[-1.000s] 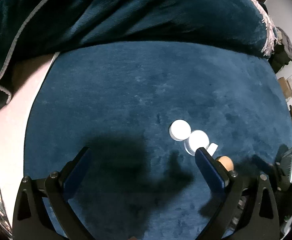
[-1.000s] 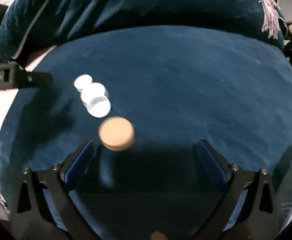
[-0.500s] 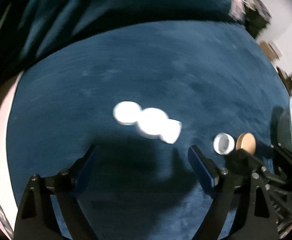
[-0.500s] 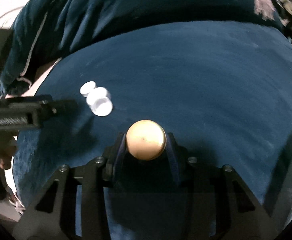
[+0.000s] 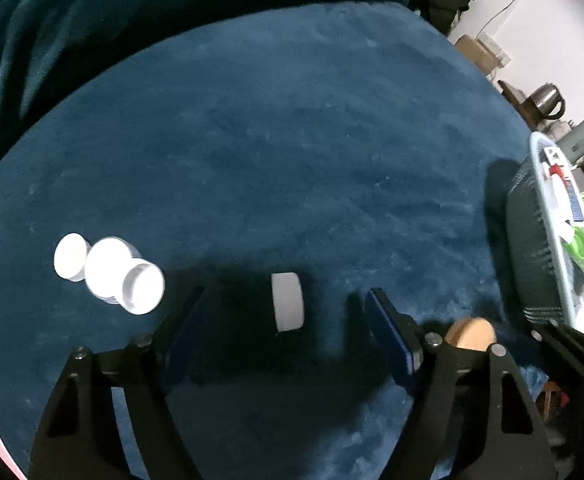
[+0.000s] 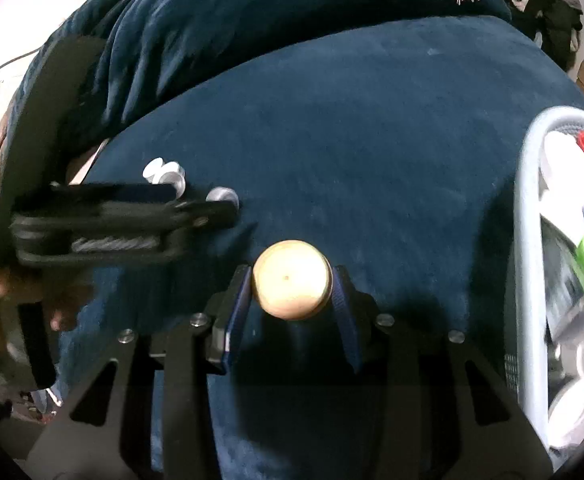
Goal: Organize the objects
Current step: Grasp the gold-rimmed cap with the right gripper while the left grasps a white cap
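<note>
Gripping: right gripper [image 6: 292,284] fingers clamp the tan round lid [image 6: 292,279]
Closing: left gripper [image 5: 283,312] fingers have just been narrowing, apart from the white jar [image 5: 287,302] between them
Left view only: white tubs [image 5: 107,270] far left
Right view only: basket [image 6: 530,264] interior
Writing: unreadable
Surface: dark blue plush

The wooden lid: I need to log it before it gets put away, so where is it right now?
In the right wrist view the wooden lid sits centre frame, clamped between the right gripper pads above the blue blanket, left of the basket.
</note>
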Tool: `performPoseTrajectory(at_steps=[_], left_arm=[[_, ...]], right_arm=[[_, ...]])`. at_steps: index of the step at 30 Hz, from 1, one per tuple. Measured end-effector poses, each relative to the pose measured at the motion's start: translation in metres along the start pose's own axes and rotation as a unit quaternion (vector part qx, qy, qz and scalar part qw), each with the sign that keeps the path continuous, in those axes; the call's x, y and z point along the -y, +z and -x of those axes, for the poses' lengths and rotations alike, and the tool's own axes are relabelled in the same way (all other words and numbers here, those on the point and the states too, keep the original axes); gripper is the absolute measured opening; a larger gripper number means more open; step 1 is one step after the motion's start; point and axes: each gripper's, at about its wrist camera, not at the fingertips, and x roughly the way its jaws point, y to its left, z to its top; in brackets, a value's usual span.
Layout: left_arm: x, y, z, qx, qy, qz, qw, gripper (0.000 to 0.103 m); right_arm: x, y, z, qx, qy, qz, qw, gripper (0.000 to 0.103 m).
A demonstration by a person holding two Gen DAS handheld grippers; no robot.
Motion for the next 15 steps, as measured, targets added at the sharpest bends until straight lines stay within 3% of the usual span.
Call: performPoseTrajectory(at_steps=[5,10,15], left_arm=[[-0.008,0.002,-0.004,-0.004,0.033,0.005,0.9994,0.076],[-0.044,0.002,0.009,0.004,0.058,0.056,0.9967,0.073],[-0.051,0.003,0.019,0.02,0.037,0.061,0.9972,0.072]], right_arm=[[0.0,-0.003,0.007,0.003,-0.004,0.008,1.0,0.042],[0.003,-0.002,0.004,0.002,0.0,0.005,1.0,0.042],[0.001,-0.001,0.0,0.0,0.009,0.006,1.0,0.042]])
